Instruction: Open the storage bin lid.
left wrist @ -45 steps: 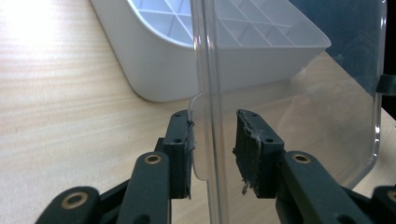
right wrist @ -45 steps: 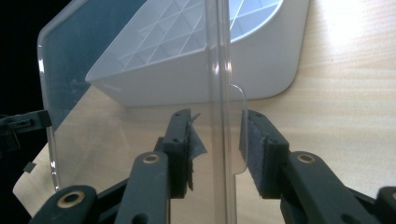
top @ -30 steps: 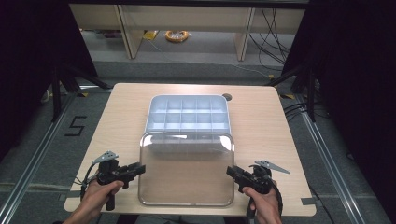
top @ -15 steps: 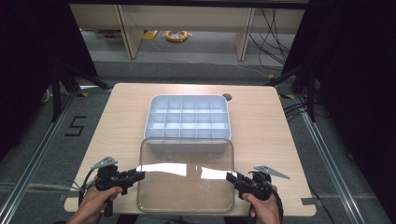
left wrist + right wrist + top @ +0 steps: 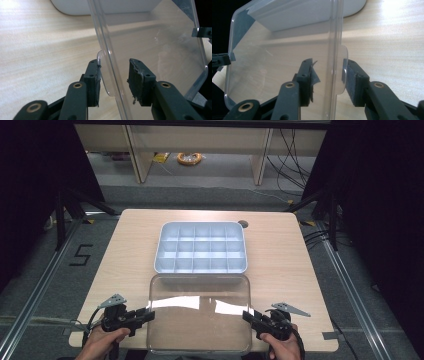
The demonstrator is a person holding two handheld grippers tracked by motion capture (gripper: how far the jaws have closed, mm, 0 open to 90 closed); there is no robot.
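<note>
A clear plastic lid (image 5: 200, 320) hangs flat over the table's near edge, between my two grippers. My left gripper (image 5: 150, 315) is shut on its left rim; in the left gripper view the rim and its small tab stand between the jaws of that gripper (image 5: 114, 80), one pad against the tab. My right gripper (image 5: 247, 316) is shut on the lid's right rim, whose tab (image 5: 344, 67) lies against the outer pad of the right gripper (image 5: 327, 80). Just beyond the lid sits a pale grey box (image 5: 200, 247) divided into several empty compartments.
The wooden table (image 5: 130, 250) has a round cable hole (image 5: 243, 224) behind the box. Bare wood lies to the left and right of box and lid. Beyond the table are a grey floor, shelf legs and cables.
Both grippers have drawn the lid back toward the person, away from the box, and it now reaches over the table's front edge.
</note>
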